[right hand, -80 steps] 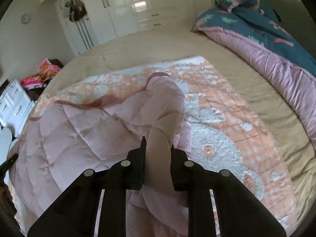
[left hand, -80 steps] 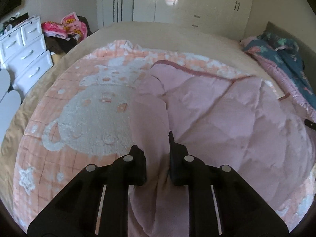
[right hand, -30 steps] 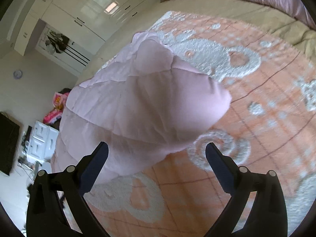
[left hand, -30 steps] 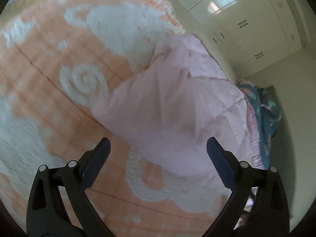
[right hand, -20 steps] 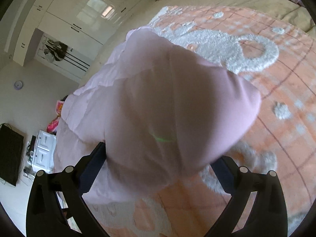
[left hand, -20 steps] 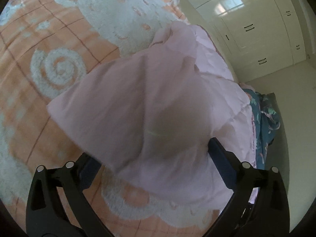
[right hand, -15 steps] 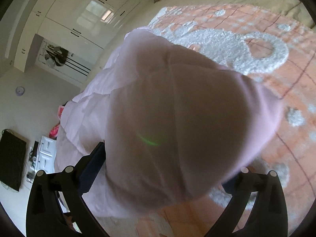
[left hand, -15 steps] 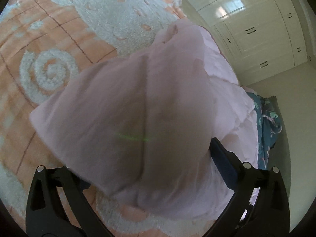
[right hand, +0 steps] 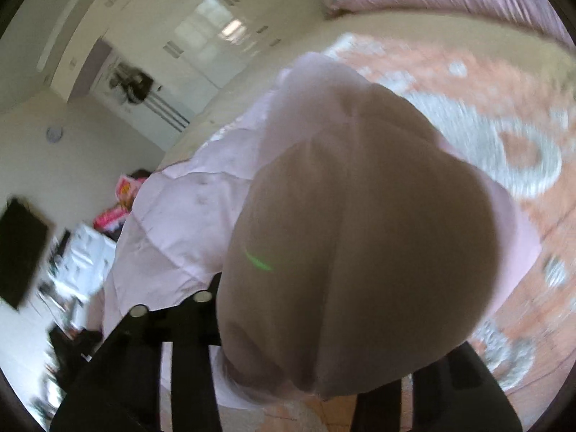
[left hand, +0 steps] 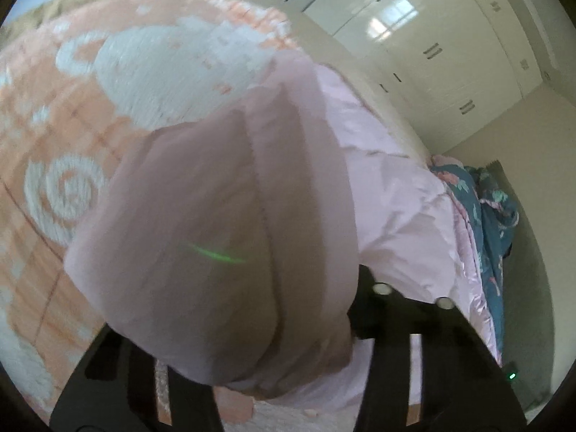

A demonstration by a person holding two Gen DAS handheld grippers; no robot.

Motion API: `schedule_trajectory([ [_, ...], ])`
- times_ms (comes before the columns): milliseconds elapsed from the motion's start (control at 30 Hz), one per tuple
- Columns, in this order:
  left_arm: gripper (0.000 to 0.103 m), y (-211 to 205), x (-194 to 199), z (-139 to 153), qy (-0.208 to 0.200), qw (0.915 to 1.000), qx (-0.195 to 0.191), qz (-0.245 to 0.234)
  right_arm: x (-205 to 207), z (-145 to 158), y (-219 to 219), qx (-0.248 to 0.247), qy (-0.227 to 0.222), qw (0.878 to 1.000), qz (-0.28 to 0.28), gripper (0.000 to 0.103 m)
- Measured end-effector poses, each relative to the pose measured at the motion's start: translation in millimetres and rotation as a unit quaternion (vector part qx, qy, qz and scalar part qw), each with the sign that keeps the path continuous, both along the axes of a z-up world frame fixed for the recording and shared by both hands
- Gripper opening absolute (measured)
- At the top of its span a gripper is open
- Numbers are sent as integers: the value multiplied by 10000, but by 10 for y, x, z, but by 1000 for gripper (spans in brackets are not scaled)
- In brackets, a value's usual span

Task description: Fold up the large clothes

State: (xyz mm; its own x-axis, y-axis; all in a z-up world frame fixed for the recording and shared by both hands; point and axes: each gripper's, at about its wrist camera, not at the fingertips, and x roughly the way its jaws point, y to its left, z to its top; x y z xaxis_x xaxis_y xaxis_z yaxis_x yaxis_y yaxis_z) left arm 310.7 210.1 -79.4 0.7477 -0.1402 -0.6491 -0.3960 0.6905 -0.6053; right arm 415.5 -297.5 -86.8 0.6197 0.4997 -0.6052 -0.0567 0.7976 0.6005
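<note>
The pink quilted jacket (left hand: 388, 194) lies on the orange-and-white patterned blanket (left hand: 43, 115) that covers the bed. Its long axis cannot be told from these close views; in both, the body runs away from the camera toward the white wardrobes (left hand: 450, 46). In the left wrist view a bulging fold of the jacket fills the centre of the frame and sits between the jaws of the left gripper (left hand: 252, 327), which are closing at a narrow setting; the left finger is hidden under the cloth and the right finger (left hand: 367, 306) lies against it. In the right wrist view another bulging fold of the jacket covers the right gripper (right hand: 316, 327), whose jaws are likewise closing on it at a narrow setting; its left finger (right hand: 205, 316) touches the fabric. A dark floral duvet (left hand: 489, 216) lies heaped well apart from the jacket.
</note>
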Motion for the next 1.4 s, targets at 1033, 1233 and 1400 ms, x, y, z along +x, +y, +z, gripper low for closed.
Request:
schedule_trajectory([
  [1033,26,-188,-1103,981,-601,9935,831,-504,-1285,1287,218,-1333,-1606,9724,1047,27],
  [1233,26,-236,-1372,936,-550,9931,867,-570,-1575,1221,183,-1343,-1507,9740,1024,28],
  [1400,27,-251,-1555,821,-462,9932,887,-602,-1721,1095,136,-1331,-1320,9775,964,28],
])
